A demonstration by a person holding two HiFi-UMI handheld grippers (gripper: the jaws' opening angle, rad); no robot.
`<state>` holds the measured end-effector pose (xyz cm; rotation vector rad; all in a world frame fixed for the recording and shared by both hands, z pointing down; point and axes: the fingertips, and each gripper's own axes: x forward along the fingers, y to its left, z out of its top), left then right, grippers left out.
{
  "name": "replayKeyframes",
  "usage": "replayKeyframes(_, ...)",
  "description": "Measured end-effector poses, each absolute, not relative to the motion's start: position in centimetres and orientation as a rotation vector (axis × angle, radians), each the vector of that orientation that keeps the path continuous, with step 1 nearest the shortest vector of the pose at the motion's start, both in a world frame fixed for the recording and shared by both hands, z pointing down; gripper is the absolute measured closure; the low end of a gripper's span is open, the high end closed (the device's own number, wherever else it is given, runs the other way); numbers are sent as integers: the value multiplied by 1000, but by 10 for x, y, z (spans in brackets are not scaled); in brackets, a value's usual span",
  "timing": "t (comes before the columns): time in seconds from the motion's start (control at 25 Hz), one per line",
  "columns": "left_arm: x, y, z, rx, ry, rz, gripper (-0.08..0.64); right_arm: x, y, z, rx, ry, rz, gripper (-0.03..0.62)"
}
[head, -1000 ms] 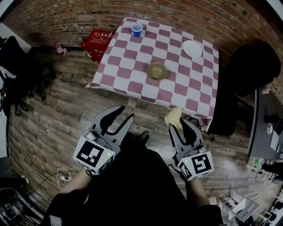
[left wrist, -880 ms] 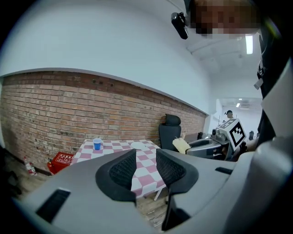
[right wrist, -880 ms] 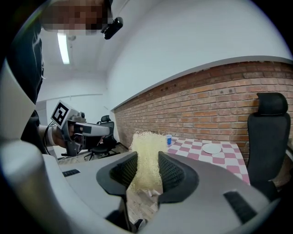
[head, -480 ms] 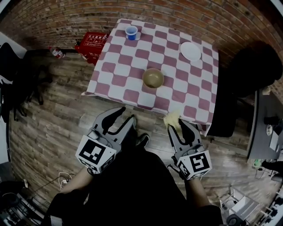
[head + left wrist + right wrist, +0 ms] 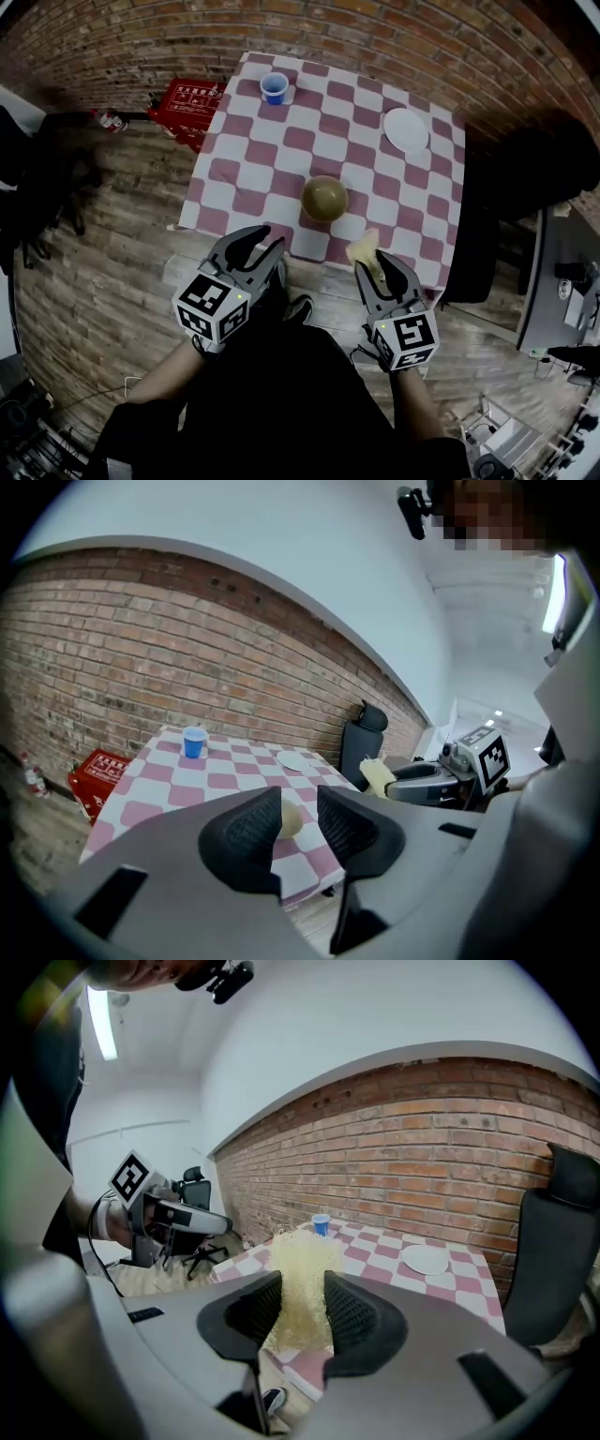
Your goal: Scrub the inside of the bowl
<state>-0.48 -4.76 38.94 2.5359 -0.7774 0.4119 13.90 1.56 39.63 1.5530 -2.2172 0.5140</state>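
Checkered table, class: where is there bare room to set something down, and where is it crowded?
On the table, bare cloth lies left of the bowl, between the blue cup and the white plate, and right of the bowl, nearer than the plate. The near edge is crowded: the left gripper and the right gripper, with its scouring pad, hang there.

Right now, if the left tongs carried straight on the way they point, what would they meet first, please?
Probably the tan round bowl, framed between the open left tongs in the left gripper view, on the red-and-white checked tablecloth. Depth is unclear; the cloth's near edge might come first.
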Motion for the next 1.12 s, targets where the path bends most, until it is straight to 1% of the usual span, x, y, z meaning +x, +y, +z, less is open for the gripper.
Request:
replayKeyframes(0.32, 10, -92, 453, 2382, -586, 485, 436, 134, -43, 436, 1433, -2047, 448, 437)
replayKeyframes(0.6, 23, -127, 497, 2240, -561, 486, 436, 136, -76, 472, 1247, -1882, 327, 437)
replayKeyframes(0.96, 55, -136, 542, 2082, -522, 536, 434, 136, -112, 521, 831, -1776, 144, 437)
replayKeyframes(1.12, 69, -132, 559, 2068, -533, 622, 436, 128, -120, 541, 651, -1709, -32, 437)
